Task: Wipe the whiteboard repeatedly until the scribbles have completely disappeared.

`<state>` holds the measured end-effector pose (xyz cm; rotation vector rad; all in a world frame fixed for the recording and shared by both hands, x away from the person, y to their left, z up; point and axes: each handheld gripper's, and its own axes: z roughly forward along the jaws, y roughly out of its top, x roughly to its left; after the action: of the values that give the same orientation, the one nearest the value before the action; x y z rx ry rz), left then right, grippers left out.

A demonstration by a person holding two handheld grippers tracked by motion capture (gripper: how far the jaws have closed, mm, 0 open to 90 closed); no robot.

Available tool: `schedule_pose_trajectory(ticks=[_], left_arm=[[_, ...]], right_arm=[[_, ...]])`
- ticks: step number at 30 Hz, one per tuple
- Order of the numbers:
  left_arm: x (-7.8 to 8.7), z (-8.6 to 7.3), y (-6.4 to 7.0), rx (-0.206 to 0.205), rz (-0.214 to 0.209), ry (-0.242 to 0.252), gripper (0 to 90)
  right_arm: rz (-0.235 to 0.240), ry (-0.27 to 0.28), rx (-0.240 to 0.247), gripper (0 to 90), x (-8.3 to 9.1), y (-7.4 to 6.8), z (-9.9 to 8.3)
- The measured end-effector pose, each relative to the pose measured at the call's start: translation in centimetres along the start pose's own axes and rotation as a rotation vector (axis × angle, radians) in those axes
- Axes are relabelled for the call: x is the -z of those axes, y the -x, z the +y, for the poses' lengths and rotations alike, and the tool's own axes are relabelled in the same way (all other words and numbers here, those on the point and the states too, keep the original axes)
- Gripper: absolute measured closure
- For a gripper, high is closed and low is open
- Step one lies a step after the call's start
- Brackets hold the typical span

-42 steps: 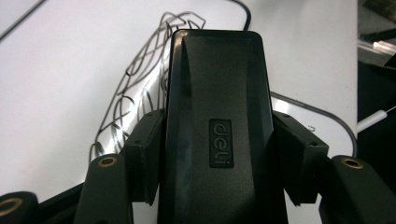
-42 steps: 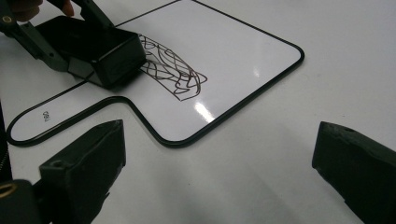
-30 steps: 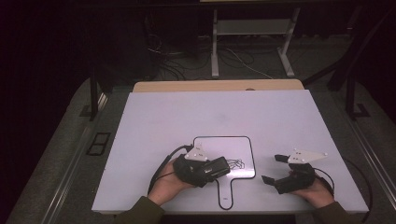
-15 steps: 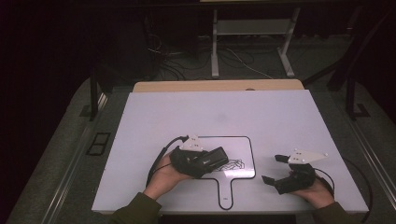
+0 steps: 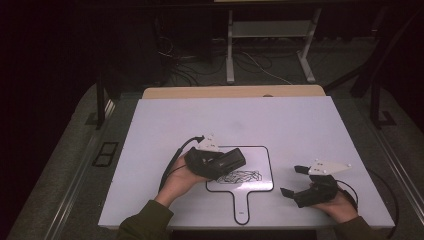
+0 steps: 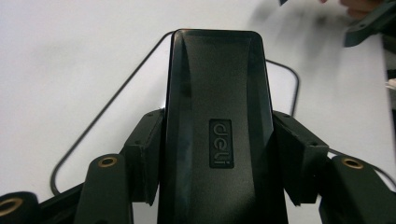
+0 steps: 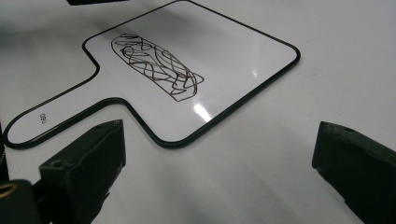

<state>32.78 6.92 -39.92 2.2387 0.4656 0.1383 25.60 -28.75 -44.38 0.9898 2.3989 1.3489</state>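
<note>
Eraser [image 6: 215, 135], branded deli, sits clamped between our left gripper's [image 5: 220, 161] jaws above the paddle-shaped whiteboard [image 7: 224, 60] on the table [image 5: 300, 125]. Scribble [image 7: 156, 65] remains unwiped; our right gripper [image 5: 300, 182] waits beside, jaws released.

A white tabletop [image 5: 300, 125] is lying under the left gripper [image 5: 226, 161] and the right gripper [image 5: 293, 180], spreading well beyond both. Past its far edge, ahead of the grippers, a light wooden strip [image 5: 230, 92] is sticking out. Farther off in the same direction, a pale metal rack [image 5: 270, 29] is standing on the dark floor, with loose cables [image 5: 250, 65] trailing around its feet. Out to the left gripper's left, beyond the table edge, a black two-part floor plate [image 5: 106, 153] is sitting in the grey carpet [image 5: 65, 165]. A black upright post [image 5: 101, 100] is standing just behind that plate, and another black post [image 5: 376, 100] is rising well beyond the right gripper.
</note>
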Motion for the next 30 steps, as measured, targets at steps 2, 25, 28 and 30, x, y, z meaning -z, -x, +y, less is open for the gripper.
schedule_pose_trajectory(ticks=[2,25,28,30], left_arm=[[-0.4,0.1,-0.4,-0.005,-0.002,-0.009,38.8],[-3.7,-0.8,-1.8,0.007,0.020,-0.156,38.7],[-3.8,-0.8,-1.7,0.002,0.026,-0.166,38.7],[-3.9,-0.8,-1.6,-0.005,0.032,-0.171,38.7]], right_arm=[[-0.001,0.000,-0.002,1.8,0.0,0.0,0.0],[-0.001,-0.002,0.007,1.8,-0.1,0.0,0.0],[-0.001,-0.001,0.006,1.8,-0.1,0.0,0.0],[-0.001,-0.003,0.006,1.8,-0.1,0.0,0.0]])
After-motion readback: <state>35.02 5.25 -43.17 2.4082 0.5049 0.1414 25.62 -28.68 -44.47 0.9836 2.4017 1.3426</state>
